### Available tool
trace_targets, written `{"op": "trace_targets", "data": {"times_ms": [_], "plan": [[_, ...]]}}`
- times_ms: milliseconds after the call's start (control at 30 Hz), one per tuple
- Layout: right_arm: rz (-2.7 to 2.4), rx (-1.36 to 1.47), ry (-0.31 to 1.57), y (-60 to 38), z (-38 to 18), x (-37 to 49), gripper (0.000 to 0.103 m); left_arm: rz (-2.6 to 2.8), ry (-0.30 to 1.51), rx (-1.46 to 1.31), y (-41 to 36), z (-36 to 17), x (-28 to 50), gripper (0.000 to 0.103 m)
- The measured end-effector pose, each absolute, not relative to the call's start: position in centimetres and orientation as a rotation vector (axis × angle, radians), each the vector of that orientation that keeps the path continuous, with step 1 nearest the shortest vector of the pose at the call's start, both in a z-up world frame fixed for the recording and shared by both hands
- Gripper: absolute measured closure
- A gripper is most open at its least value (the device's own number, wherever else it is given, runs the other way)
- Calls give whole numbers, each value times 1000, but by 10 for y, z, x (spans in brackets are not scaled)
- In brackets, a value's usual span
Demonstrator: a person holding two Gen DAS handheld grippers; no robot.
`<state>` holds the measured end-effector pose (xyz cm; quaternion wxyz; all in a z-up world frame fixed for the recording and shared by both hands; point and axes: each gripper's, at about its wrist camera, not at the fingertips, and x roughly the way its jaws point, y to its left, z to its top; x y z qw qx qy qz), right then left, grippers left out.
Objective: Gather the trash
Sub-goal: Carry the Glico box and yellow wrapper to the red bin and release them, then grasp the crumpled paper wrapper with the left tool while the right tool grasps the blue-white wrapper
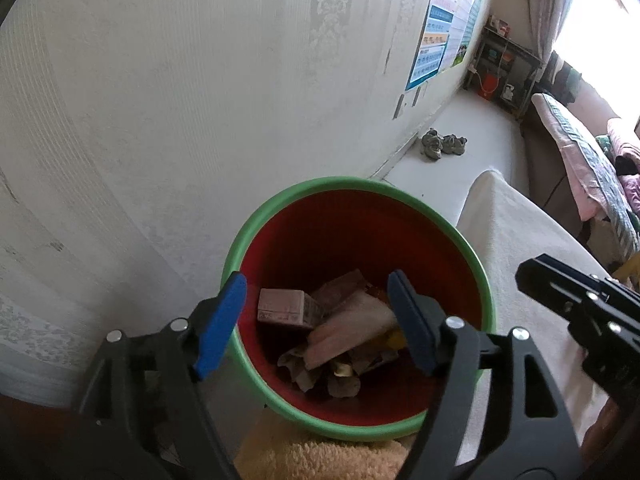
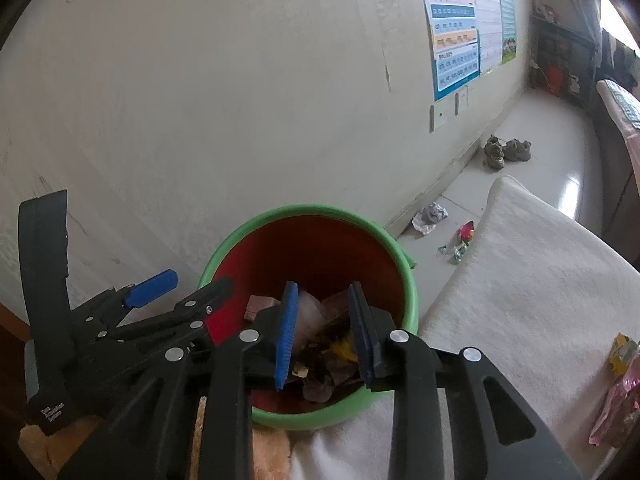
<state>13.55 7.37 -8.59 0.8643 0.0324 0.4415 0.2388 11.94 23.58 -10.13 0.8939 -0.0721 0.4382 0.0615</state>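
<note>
A red bin with a green rim (image 1: 486, 292) stands against the wall and also shows in the right wrist view (image 2: 414, 296). It holds a pink box (image 1: 280, 306), crumpled paper and wrappers (image 1: 352, 328). My left gripper (image 1: 316, 320) hangs over the bin, open and empty. My right gripper (image 2: 324, 332) is also over the bin, open and empty, just right of the left one (image 2: 152, 282). Loose trash lies on the floor: a crumpled silver wrapper (image 2: 430, 216), a red wrapper (image 2: 467, 231) and green scraps (image 2: 456, 251). Yellow and pink wrappers (image 2: 618, 384) lie on the white cloth.
A white cloth-covered surface (image 2: 532, 280) runs right of the bin. A tan towel (image 1: 320, 460) lies below it. A pair of shoes (image 2: 506, 151) sits by the wall. Posters (image 2: 456, 32) hang on the wall, and a shelf (image 1: 504, 68) stands at the far end.
</note>
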Motion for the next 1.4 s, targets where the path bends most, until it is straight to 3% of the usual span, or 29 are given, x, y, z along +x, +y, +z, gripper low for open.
{"op": "trace_targets", "data": {"times_ms": [267,333,667,767,933,1067,1167,1400], "plan": [[470,112,898,32,-70,104,74,71,895,-143,207,-84,104,32],[448,134,894,15,-67,92,70,35,894,-132,190,-80,99,32],[100,205,841,-128,-59,37,63,-208,924,-62,88,-73,78,32],[-69,241,881,-182,-71,36,56,-264,934,-34,62,-72,70,32],[-243,325,912,-257,-94,29,55,-310,950,14,34,-72,59,32],[-392,416,902,-314,-115,26,46,-327,954,36,20,-71,55,32],[-455,563,952,-355,-140,31,45,-340,972,37,6,-72,54,32],[-442,653,1039,-375,-177,47,42,-386,999,104,-34,-79,50,32]]}}
